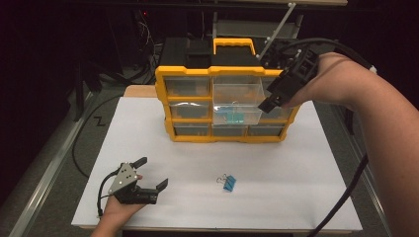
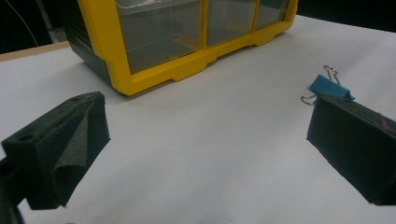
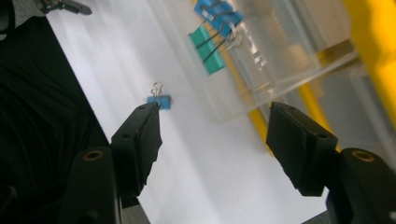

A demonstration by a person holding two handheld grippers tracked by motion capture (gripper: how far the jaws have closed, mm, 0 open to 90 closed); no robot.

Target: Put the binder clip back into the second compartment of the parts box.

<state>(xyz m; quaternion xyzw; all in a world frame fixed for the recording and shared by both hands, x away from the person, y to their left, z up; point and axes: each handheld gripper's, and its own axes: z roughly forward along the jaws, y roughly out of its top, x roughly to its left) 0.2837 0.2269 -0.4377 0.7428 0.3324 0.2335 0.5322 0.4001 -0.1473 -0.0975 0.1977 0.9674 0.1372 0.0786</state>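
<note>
A yellow-framed drawer cabinet (image 1: 163, 106) stands at the back of the white table (image 1: 276, 163). Its clear middle drawer (image 1: 236, 102) is pulled out, with a blue and a green binder clip (image 1: 234, 117) inside. The same clips (image 3: 212, 49) hang inside the drawer in the right gripper view. A blue binder clip (image 1: 229, 182) lies loose on the table front. My left gripper (image 1: 152, 174) rests open at the front left, the clip (image 2: 329, 86) just beyond its right jaw. My right gripper (image 1: 271, 101) is open in the air beside the drawer's right corner, holding nothing.
Dark equipment and cables (image 1: 143, 34) crowd the space behind the cabinet. A metal rail (image 1: 54, 158) runs along the table's left side. The left gripper's cable (image 1: 101, 190) loops near the front left edge.
</note>
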